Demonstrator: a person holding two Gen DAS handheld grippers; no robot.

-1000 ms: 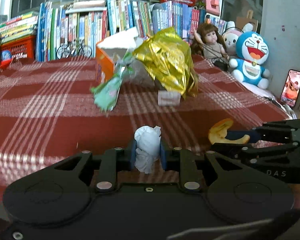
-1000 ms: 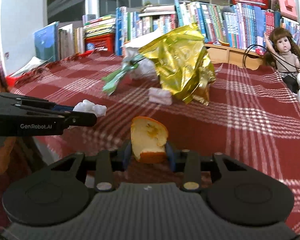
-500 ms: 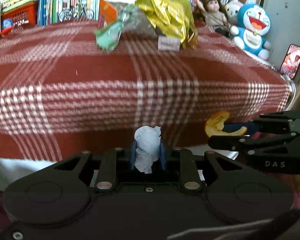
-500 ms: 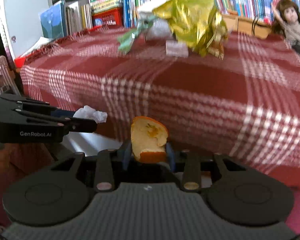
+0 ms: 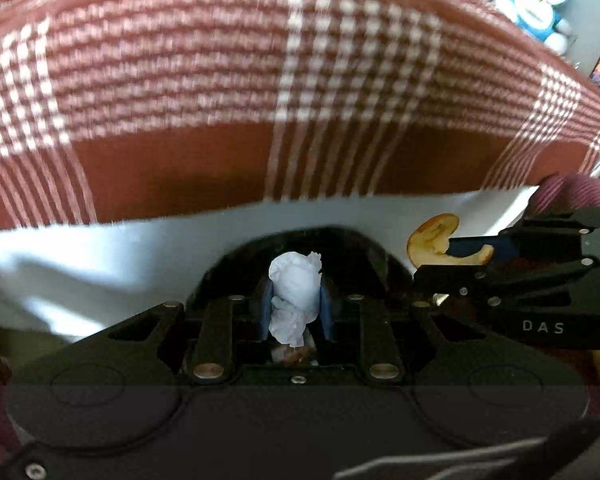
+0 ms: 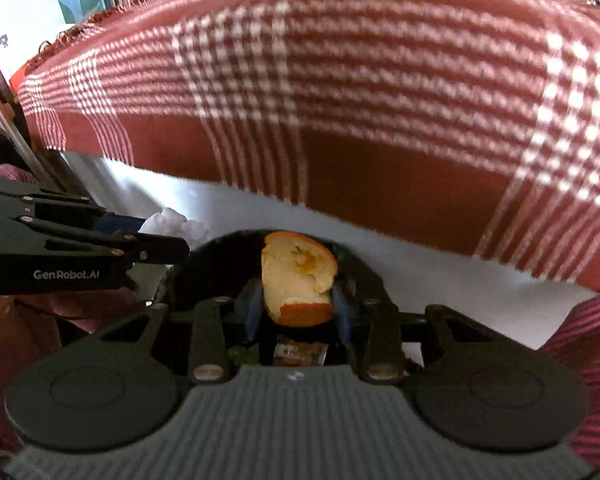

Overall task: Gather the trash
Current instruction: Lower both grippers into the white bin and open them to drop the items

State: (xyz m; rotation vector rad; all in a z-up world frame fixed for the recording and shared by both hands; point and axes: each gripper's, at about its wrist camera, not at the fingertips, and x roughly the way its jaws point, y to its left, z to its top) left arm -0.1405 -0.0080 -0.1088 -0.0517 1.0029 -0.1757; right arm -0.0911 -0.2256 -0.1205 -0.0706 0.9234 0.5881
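- The left gripper (image 5: 296,300) is clamped on a crumpled white tissue wad (image 5: 294,292).
- The right gripper (image 6: 296,304), part-open, pinches a curved orange peel piece (image 6: 296,280).
- A round black bin (image 6: 356,264) lies directly beneath both, below the red plaid-covered counter (image 6: 340,80); neither gripper seems nearer.

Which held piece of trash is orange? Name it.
The orange peel, clamped in the right gripper. The left gripper holds a white crumpled tissue instead.
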